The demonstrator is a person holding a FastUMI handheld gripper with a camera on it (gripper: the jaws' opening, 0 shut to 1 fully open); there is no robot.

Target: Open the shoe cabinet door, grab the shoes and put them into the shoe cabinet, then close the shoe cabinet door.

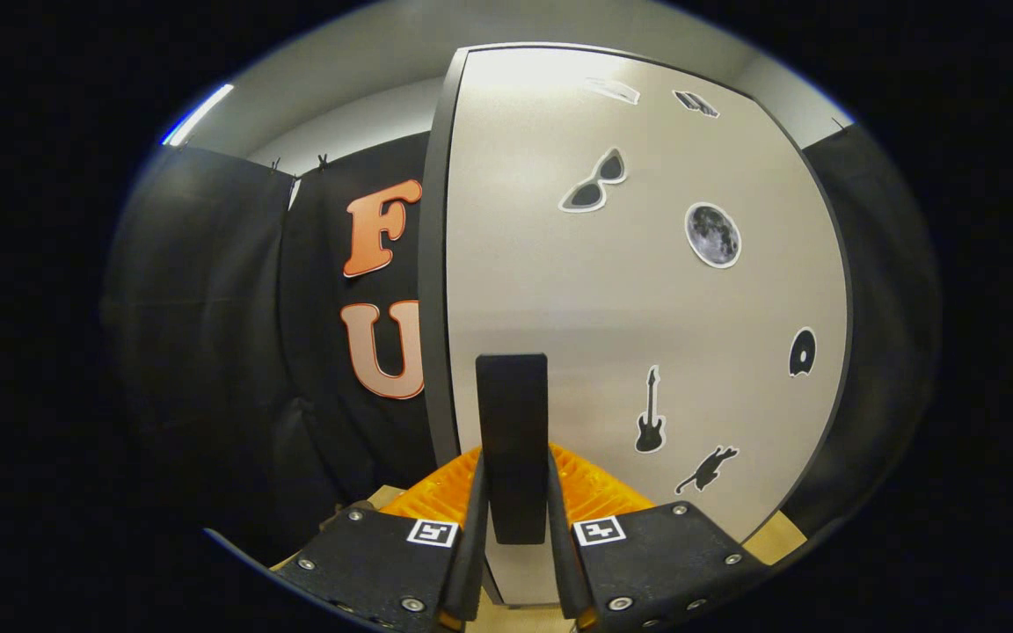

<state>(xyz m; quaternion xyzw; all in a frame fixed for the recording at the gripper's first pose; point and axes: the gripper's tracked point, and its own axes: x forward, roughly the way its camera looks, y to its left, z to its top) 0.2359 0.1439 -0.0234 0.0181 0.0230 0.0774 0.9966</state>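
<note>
The gripper (513, 505) has its two orange, ribbed fingers (462, 492) drawn narrow around a flat black handle (513, 440), a tall rectangular bar with a matte face and squared corners. One finger lies along each long side of the bar and both appear to press against it, though the actual contact is hidden behind the bar's edges. The black finger mounts below carry small square black-and-white markers (433, 532) and bright screw heads.

The handle sits on the shoe cabinet door (647, 290), a broad, smooth, pale grey-beige panel with a soft sheen and a thin dark border. The door's dark left edge (433, 264) stands out as a narrow strip against the black cloth behind it; whether the door is ajar or flush cannot be told from this angle.

Flat stickers dot the panel: a pair of cat-eye sunglasses (594, 182), a round grey moon (712, 235), a black record disc (802, 352), an electric guitar silhouette (650, 413) and a leaping animal silhouette (705, 469). Two more stickers near the top are too washed out by glare to identify. A sliver of tan surface (779, 538) shows beneath the door's lower right corner.
</note>
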